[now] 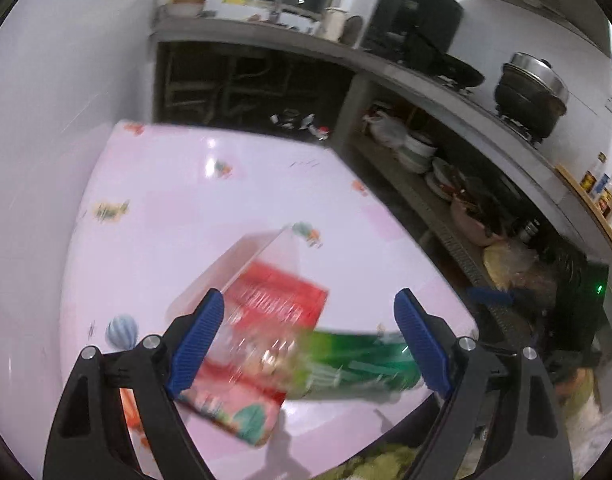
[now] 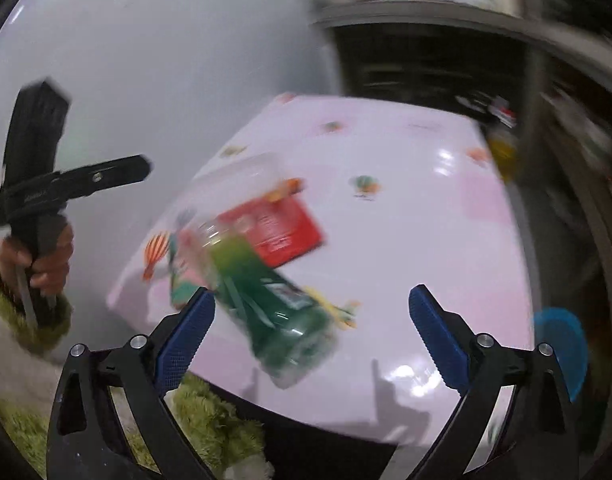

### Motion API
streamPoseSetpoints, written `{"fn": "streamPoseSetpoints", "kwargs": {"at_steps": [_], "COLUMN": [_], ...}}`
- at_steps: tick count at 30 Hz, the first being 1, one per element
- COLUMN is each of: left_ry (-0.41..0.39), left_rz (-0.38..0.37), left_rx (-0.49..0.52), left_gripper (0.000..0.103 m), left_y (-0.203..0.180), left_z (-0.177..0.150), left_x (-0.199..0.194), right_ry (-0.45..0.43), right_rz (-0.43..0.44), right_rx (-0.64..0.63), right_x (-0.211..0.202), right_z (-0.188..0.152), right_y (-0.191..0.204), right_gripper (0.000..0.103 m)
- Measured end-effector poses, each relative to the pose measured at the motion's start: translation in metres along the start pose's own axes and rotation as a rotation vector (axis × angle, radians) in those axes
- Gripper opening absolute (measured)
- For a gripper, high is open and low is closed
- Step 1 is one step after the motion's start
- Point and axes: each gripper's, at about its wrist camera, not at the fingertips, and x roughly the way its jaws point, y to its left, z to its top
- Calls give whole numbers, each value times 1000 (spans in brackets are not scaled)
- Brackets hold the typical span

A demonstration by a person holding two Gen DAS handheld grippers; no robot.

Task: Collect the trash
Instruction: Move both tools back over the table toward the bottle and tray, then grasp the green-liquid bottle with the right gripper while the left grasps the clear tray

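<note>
A green plastic bottle (image 1: 358,364) (image 2: 274,308) lies on its side on the pink balloon-print table (image 1: 166,200) (image 2: 406,240). Beside it are a red packet (image 1: 282,300) (image 2: 282,228) and a clear plastic box (image 1: 242,264) (image 2: 242,176). All are blurred. A pink-red printed wrapper (image 1: 234,404) lies at the table's near edge. My left gripper (image 1: 309,300) hangs open above this pile, touching nothing. My right gripper (image 2: 312,292) is also open above the bottle, with nothing between its pads. In the right wrist view a hand (image 2: 46,264) holds the left tool at far left.
A grey counter (image 1: 446,92) along the right carries a black wok and a lidded steel pot (image 1: 534,92). A shelf beneath it holds stacked dishes (image 1: 418,148). A white wall borders the table on the left. A blue round object (image 2: 562,344) sits off the table's right edge.
</note>
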Motion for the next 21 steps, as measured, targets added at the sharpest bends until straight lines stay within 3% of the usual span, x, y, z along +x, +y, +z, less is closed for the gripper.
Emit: {"fn": "streamPoseSetpoints", "kwargs": {"at_steps": [5,8,13,21], "left_ry": [29,37,36,37], "left_rz": [58,71,114,83], "left_rx": [-55,-82,-75,-102], "left_gripper": [85,85,85,73], "left_y": [25,37,50,65], "left_z": [-26,-38,-49,-53], "left_x": [1,-1,-5,-2], "right_ry": [137,210,280,360], "right_rz": [52,67,86,120], "right_rx": [-283,-379,-435,-442], "right_x": [50,79,114,132], "right_z": [22,28,36,43], "right_y": [42,60,74,78], "right_gripper": [94,94,89,71]}}
